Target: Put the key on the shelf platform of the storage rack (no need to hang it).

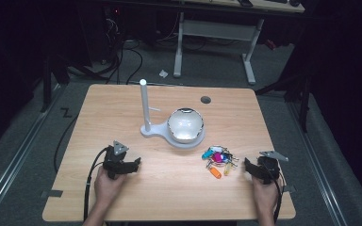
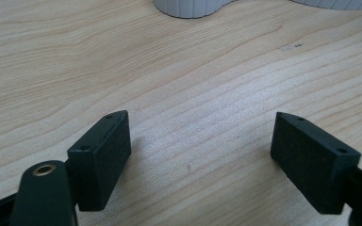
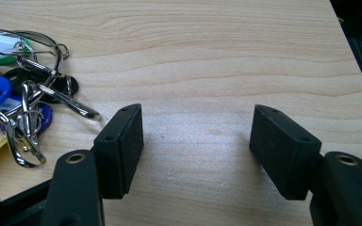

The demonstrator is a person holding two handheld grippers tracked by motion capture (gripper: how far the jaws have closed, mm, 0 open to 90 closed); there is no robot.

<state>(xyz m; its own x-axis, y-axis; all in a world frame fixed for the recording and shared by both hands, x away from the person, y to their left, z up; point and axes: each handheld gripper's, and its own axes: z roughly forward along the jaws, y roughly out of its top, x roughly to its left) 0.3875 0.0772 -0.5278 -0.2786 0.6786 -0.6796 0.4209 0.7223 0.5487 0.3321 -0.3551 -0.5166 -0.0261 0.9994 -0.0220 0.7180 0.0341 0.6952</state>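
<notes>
A bunch of keys with coloured tags [image 1: 219, 160] lies on the wooden table [image 1: 122, 103], right of centre, and its metal rings and blue tags [image 3: 23, 99] reach the left side of the right gripper view. Behind the keys stands a white stand with an upright post [image 1: 144, 106] and a shiny bowl [image 1: 185, 125] on its base. My left gripper [image 1: 134, 165] rests near the front left, open, over bare wood [image 2: 200, 136]. My right gripper [image 1: 248, 165] rests at the front right, open, just right of the keys [image 3: 198, 136] and apart from them.
A small dark round hole [image 1: 206, 100] sits in the tabletop at the back right. The stand's white base edge [image 2: 188, 7] shows at the top of the left gripper view. The table's right edge [image 3: 353, 52] is close to my right gripper. A desk frame [image 1: 217, 33] stands on the floor beyond.
</notes>
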